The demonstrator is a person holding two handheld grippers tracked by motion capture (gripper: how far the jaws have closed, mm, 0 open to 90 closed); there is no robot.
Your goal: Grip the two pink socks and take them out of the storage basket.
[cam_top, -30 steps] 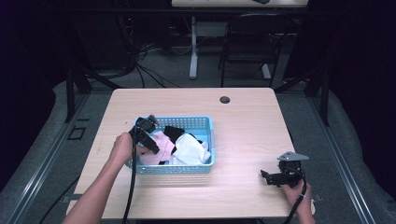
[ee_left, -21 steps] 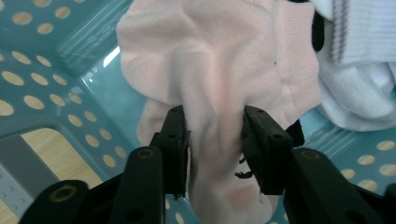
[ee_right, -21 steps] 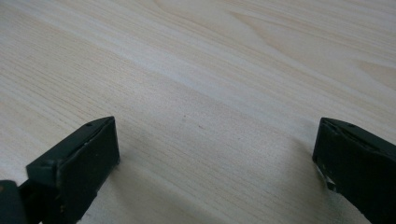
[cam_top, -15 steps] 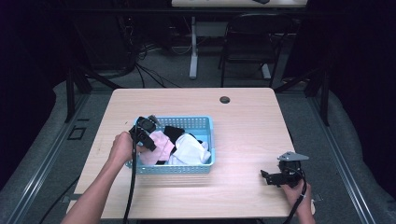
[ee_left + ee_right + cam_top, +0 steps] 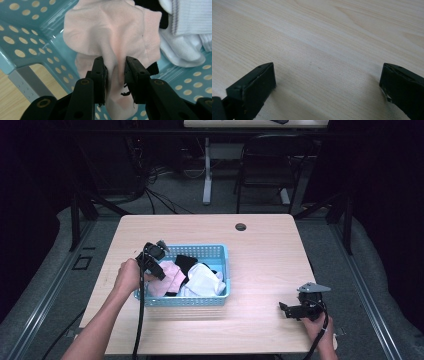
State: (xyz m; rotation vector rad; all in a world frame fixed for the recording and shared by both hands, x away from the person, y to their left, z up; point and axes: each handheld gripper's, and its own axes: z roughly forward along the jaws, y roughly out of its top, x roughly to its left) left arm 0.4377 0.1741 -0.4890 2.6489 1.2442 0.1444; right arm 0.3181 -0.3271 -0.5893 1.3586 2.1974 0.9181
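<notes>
Gripping a fold of pale pink knitted sock (image 5: 110, 37), the left gripper (image 5: 115, 75) reaches into the light blue perforated plastic basket (image 5: 220, 295) at its left end. In the left gripper view the two black jaws have just been closing and now stand close together with the pink fabric bunched and pressed between their pads (image 5: 103, 76). The sock lies in the left part of the basket, draped over the inner wall and floor; in the high view it shows as the pink patch (image 5: 170, 274) just beside the left gripper (image 5: 156, 259). Next to it, toward the middle of the basket, lie a white ribbed sock (image 5: 190, 17) and a black piece of fabric (image 5: 152, 68), both touching the pink sock.

The basket stands on the light wooden table (image 5: 270, 245), left of centre and nearer the front edge than the back edge. The left hand (image 5: 129, 276) holds its gripper at the basket's left rim, a black cable (image 5: 141, 320) trailing toward the front edge.

Near the front right corner of the table the right hand (image 5: 320, 322) holds the right gripper (image 5: 286, 310), well apart from the basket. In the right gripper view its jaws stand wide apart over bare wood (image 5: 324, 45), with nothing between them.

A small dark round grommet (image 5: 241, 226) sits near the back edge of the table.
</notes>
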